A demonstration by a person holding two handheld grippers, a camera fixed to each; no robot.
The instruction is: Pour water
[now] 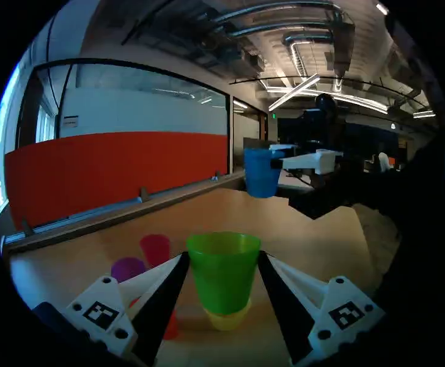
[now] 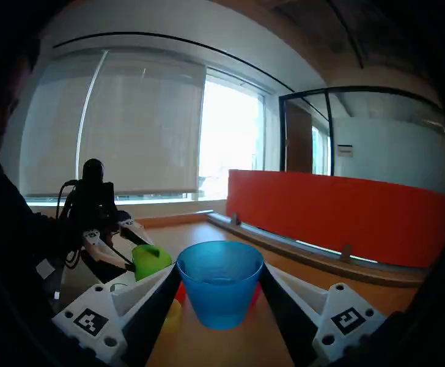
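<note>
My left gripper [image 1: 224, 257] is shut on a green cup [image 1: 224, 275], which stands upright between its fingers. Farther off over the table, my right gripper [image 1: 296, 162] holds a blue cup [image 1: 262, 172] in the air. In the right gripper view, my right gripper [image 2: 220, 269] is shut on that blue cup [image 2: 220, 287], and water shows inside it. Beyond it to the left, the left gripper [image 2: 121, 244] carries the green cup [image 2: 151, 258].
A yellow cup [image 1: 227, 319] sits just under the green cup's base; whether they touch I cannot tell. Pink [image 1: 156, 248] and purple [image 1: 128, 268] cups stand on the wooden table [image 1: 320, 244]. A raised ledge [image 1: 131, 211] and an orange wall panel [image 1: 118, 168] run along the far side.
</note>
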